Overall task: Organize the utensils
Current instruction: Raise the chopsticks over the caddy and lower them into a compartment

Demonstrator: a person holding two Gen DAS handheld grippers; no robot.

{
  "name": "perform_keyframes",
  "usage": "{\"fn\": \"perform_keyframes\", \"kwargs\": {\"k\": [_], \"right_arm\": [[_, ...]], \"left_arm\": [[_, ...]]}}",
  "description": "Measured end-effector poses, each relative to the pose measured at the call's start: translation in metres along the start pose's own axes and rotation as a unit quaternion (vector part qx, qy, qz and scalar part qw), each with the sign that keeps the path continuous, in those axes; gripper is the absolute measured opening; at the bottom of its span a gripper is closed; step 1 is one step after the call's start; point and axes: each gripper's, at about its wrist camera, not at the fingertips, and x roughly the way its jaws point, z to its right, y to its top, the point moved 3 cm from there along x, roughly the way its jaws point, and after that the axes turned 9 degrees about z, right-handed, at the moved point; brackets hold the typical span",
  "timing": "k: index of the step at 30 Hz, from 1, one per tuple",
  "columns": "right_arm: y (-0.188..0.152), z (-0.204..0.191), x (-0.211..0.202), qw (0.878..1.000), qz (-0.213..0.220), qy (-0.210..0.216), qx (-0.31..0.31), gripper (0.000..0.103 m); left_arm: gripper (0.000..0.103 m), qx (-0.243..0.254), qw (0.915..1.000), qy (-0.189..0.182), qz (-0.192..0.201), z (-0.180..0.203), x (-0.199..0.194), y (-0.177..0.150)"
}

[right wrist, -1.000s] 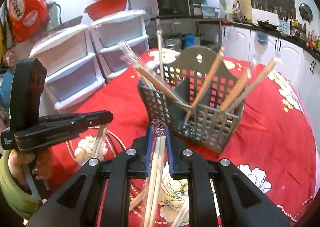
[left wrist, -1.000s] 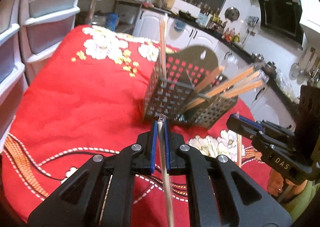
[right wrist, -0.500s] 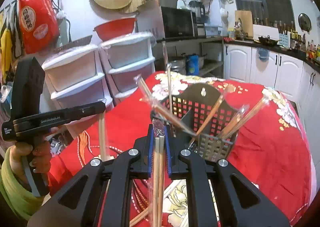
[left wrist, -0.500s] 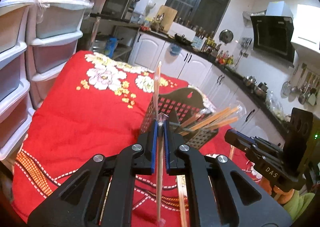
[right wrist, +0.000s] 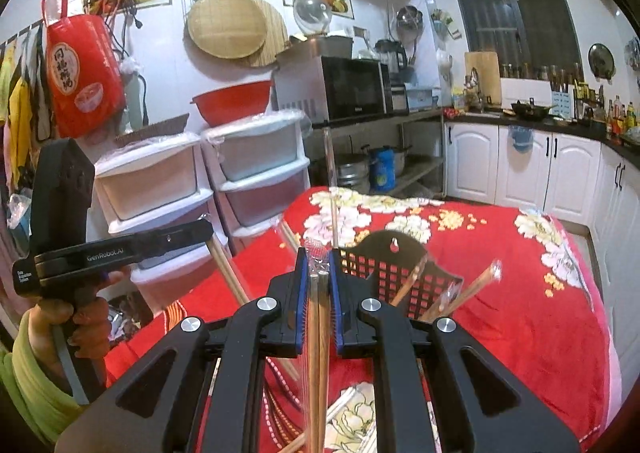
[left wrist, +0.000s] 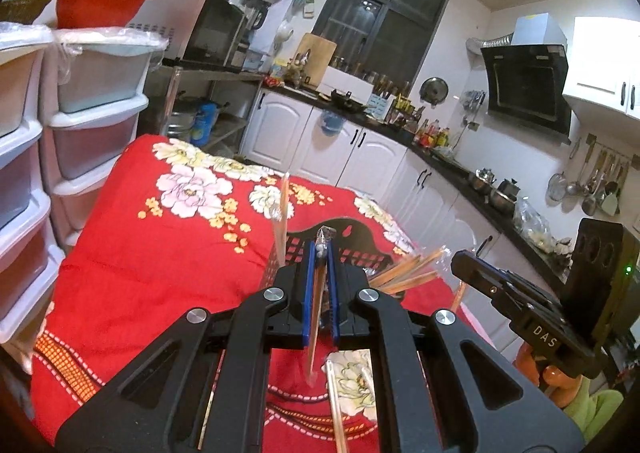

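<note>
Gripping wrapped chopsticks, both grippers: left gripper (left wrist: 320, 249) clamps one chopstick pair (left wrist: 316, 317), right gripper (right wrist: 318, 273) another pair (right wrist: 319, 353), above utensil basket (right wrist: 394, 253). We read "DAS" left view only, "GenRobot.AI" right view only.

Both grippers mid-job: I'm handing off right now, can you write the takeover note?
Left gripper: shut on one wrapped chopstick pair, held above the table.
Right gripper: shut on another wrapped pair, also raised.
Black perforated holder stands on the red floral cloth, just beyond both grippers.
Done: several wrapped pairs already lean in the holder.
Left: drop both held pairs into the holder, then collect the loose ones on the cloth.
</note>
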Motion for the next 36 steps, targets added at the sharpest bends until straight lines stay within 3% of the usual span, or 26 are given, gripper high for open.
{"fn": "perform_keyframes", "kwargs": {"k": [17, 36], "right_arm": [[0.054, 0.004, -0.005, 0.998, 0.064, -0.004, -0.010, 0.010], [0.096, 0.037, 0.006, 0.990, 0.132, -0.042, 0.023, 0.010]], "left_arm": [[0.002, 0.040, 0.9971, -0.023, 0.060, 0.036, -0.012, 0.054], [0.002, 0.073, 0.9918, -0.008, 0.104, 0.051, -0.003, 0.090]]}}
